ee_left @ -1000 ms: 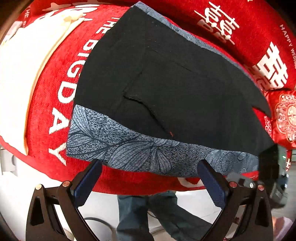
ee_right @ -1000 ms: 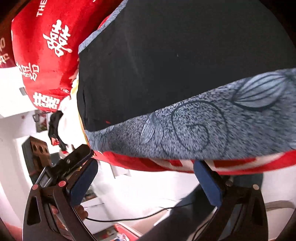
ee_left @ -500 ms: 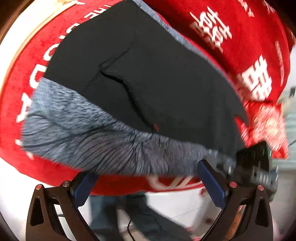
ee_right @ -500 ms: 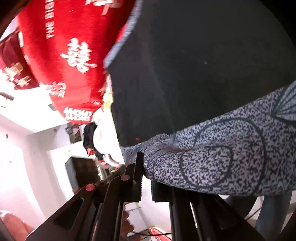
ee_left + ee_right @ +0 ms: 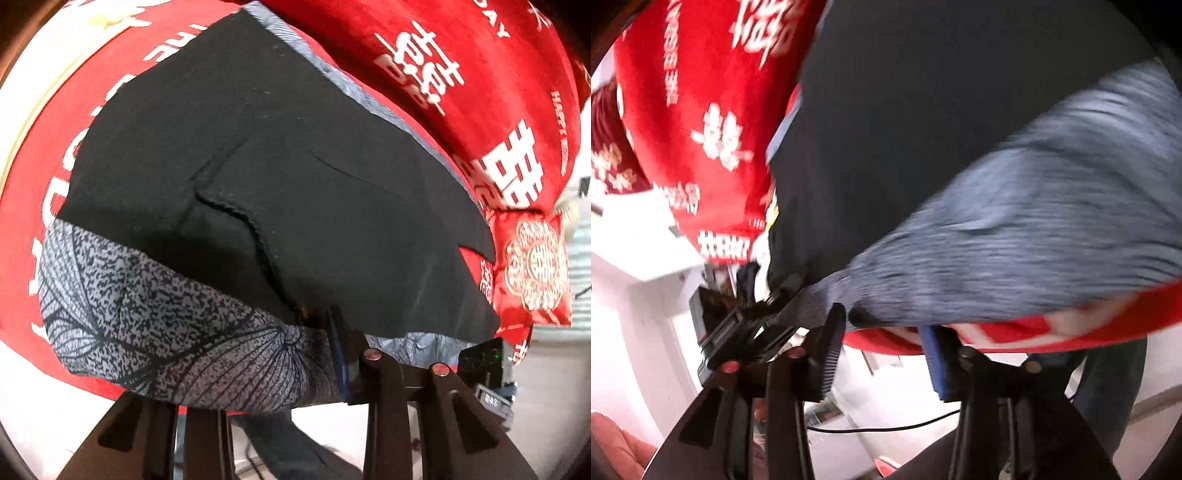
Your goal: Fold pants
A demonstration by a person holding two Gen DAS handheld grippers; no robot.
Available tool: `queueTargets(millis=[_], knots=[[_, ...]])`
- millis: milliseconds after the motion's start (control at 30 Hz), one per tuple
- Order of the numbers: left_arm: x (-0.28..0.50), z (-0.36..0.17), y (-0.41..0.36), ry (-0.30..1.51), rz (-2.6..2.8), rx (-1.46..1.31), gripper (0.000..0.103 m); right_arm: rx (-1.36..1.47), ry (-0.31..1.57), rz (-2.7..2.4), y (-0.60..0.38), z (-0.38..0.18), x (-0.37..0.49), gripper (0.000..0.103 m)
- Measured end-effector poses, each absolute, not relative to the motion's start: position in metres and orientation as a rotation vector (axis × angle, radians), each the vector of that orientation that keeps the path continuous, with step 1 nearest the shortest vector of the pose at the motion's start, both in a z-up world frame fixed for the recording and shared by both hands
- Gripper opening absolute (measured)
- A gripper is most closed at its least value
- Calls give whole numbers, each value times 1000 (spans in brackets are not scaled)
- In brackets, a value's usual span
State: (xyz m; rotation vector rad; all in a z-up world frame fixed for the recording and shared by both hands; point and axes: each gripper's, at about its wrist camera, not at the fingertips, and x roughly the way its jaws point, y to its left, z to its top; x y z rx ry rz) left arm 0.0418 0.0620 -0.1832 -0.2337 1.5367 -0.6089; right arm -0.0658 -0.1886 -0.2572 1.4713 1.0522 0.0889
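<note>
Black pants point(image 5: 295, 184) with a grey leaf-patterned waistband point(image 5: 166, 314) lie spread on a red bedspread point(image 5: 480, 74). My left gripper point(image 5: 306, 365) has its jaws closing on the near waistband edge. The cloth bunches against the blue pad point(image 5: 338, 350), and the other finger is hidden under the fabric. In the blurred right wrist view the pants point(image 5: 923, 129) fill the frame. My right gripper point(image 5: 882, 350) has its jaws opening just below the waistband point(image 5: 1034, 229), whose hem hangs at the fingertips, neither pad pressing it. The left gripper point(image 5: 768, 306) shows there on the waistband corner.
The bed's near edge runs just behind both grippers, with white floor below. A person's legs in jeans point(image 5: 288, 443) stand close to the bed. A red patterned cushion point(image 5: 532, 266) lies at the right. A black cable point(image 5: 886, 428) crosses the floor.
My left gripper went from wide open to closed on the waistband. My right gripper was open, pinched the waistband half a second ago, and now its jaws stand apart; its view has swung.
</note>
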Motion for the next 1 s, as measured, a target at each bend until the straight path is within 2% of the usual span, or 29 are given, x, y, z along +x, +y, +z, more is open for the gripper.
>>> queueTargets(millis=[100, 233, 300, 367, 533, 700, 867, 1000], knots=[[45, -186, 61, 1556, -626, -206, 34, 1554, 991, 36, -199, -270, -83, 45], [46, -192, 59, 1574, -632, -166, 34, 1769, 804, 39, -205, -289, -98, 44], [45, -197, 59, 1583, -616, -155, 34, 1818, 784, -6, -206, -294, -103, 6], [45, -195, 58, 1578, -607, -173, 27, 1784, 808, -46, -207, -281, -99, 6], [56, -162, 52, 1529, -557, -215, 27, 1415, 973, 38, -234, -194, -35, 6], [92, -120, 30, 1450, -537, -248, 27, 1202, 1057, 188, -290, -143, 41, 6], [161, -114, -12, 1372, -518, -214, 28, 1132, 1153, 262, -340, -152, 130, 7], [222, -153, -43, 1361, -479, -178, 28, 1078, 1265, 270, -357, -196, 197, 10]])
